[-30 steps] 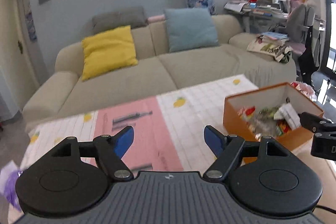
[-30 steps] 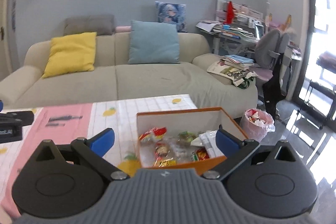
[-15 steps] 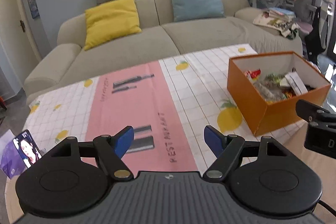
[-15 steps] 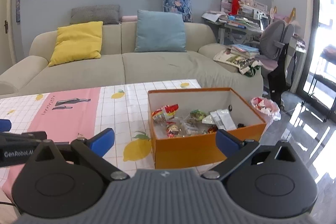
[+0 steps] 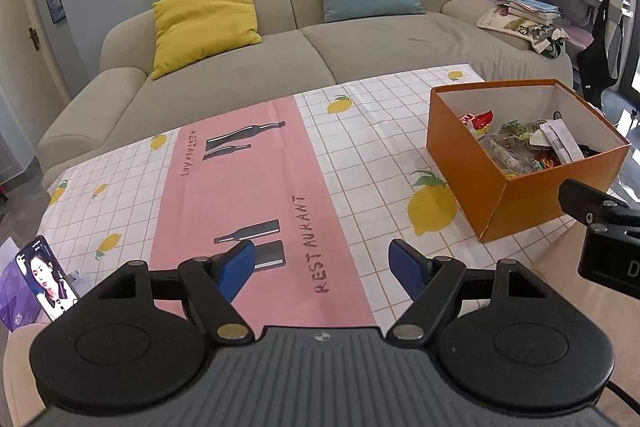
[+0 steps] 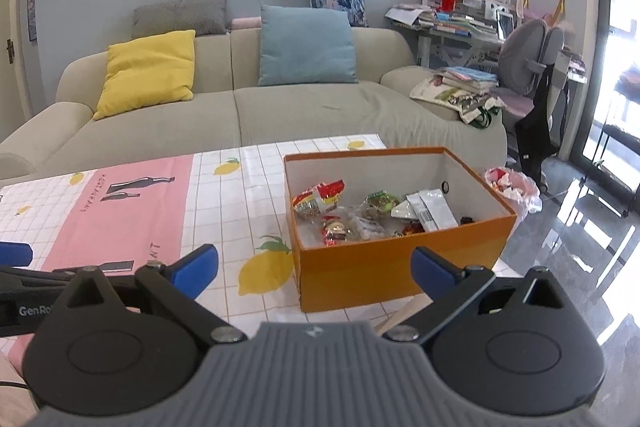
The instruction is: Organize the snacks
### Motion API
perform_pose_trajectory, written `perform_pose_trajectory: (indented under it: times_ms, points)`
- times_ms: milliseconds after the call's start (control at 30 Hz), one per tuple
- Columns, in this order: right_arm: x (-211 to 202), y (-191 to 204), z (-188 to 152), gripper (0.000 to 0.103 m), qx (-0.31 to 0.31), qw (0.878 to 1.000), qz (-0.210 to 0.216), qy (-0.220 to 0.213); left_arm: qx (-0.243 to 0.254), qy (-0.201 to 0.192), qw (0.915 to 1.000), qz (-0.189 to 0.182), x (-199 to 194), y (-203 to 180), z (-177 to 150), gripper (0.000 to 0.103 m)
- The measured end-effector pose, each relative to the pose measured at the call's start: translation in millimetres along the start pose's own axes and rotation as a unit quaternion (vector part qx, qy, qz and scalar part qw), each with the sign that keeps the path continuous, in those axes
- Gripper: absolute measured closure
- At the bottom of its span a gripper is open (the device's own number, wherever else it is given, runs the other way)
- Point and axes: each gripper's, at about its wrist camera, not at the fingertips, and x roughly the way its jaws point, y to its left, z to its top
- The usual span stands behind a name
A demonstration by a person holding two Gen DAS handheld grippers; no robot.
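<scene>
reaching for the snacks should fall to the right gripper (image 6: 314, 269), spread wide and empty just short of the orange cardboard box (image 6: 400, 267); lower it past the near wall onto one packet. the left gripper (image 5: 320, 265), equally wide and empty, hovers over the lemon-print tablecloth (image 5: 360, 131). the box holds a red packet (image 6: 318, 197), green packet (image 6: 380, 201) and white sachets (image 6: 430, 209).
</scene>
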Motion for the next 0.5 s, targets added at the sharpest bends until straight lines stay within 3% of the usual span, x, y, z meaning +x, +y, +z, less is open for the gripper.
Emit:
perform_pose_trajectory:
  times_ms: [500]
  points:
    - [-1.6, 1.5, -1.0, 0.003, -0.002, 1.000, -0.002, 0.000, -0.004, 0.002, 1.0000, -0.001, 0.7, 2.3, 1.3, 0.014]
